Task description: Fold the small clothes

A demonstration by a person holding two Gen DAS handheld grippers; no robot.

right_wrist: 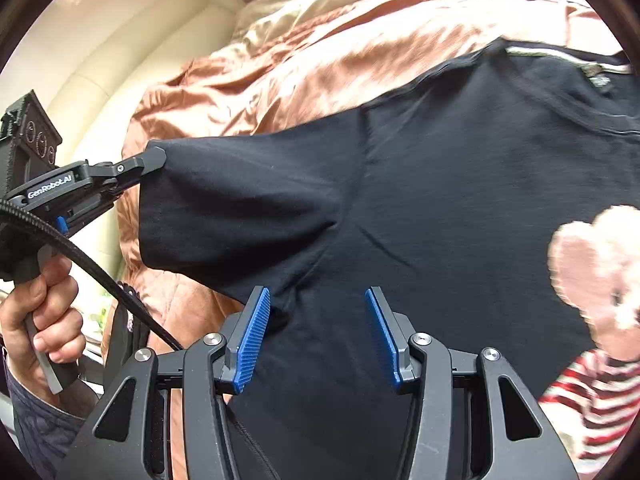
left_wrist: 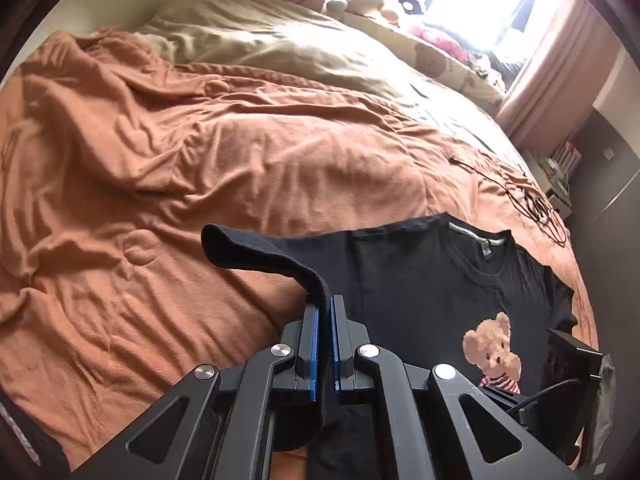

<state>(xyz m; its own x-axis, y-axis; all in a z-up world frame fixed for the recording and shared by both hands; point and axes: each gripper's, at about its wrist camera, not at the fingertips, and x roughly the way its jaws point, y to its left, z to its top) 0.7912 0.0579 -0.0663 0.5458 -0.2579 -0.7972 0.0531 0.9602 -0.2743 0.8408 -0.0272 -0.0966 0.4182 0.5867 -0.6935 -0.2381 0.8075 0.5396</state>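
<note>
One black T-shirt (left_wrist: 420, 280) lies spread on the orange blanket (left_wrist: 160, 160), bear print (left_wrist: 494, 346) facing up. The left gripper (left_wrist: 324, 304) is clamped on the hem of the sleeve (left_wrist: 256, 250), lifting it clear of the blanket; the person's hand (right_wrist: 44, 320) grips its handle. The right gripper (right_wrist: 318, 300) hangs over the shirt's underarm seam, pads (right_wrist: 254, 336) spread wide apart and holding nothing; the fabric lies between and beneath them.
</note>
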